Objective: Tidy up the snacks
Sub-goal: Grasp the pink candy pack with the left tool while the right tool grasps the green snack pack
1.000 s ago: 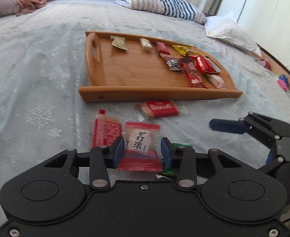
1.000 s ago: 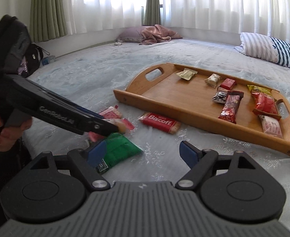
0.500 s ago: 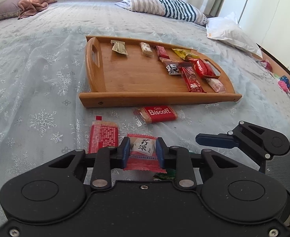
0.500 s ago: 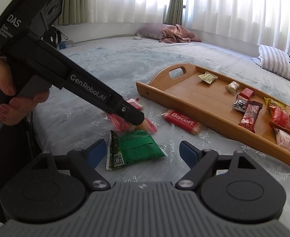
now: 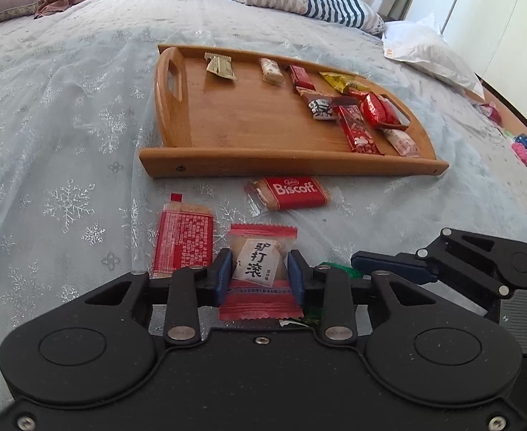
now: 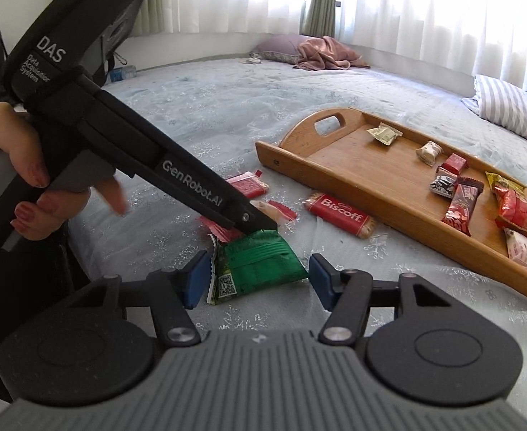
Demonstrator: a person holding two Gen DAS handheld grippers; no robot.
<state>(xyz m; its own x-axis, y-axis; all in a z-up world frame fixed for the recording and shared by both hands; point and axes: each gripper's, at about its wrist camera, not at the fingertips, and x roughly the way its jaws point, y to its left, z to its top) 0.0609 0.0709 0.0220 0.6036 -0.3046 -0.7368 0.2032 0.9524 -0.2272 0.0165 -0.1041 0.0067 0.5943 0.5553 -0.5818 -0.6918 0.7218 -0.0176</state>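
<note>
Red-and-clear wrapping marks the snack I am working on: the candy packet (image 5: 258, 269) with black characters lies on the bed (image 5: 66, 125), and my left gripper (image 5: 259, 276) pinches it, one blue pad against each side of the white label, so that it can be lifted toward the wooden tray (image 5: 256, 165). Seven or so wrapped snacks already sit along the tray's far and right side, which I judge leaves its near-left floor free for new pieces. My right gripper (image 6: 258, 282) is spread wide, its pads flanking the green packet (image 6: 256, 265) without touching it, apparently lined up for the next pick. Just beyond, the Biscoff biscuit (image 6: 342, 213) lies between the packets and the tray's near rail, and a flat red sachet (image 5: 184, 240) rests just left of the held candy.
</note>
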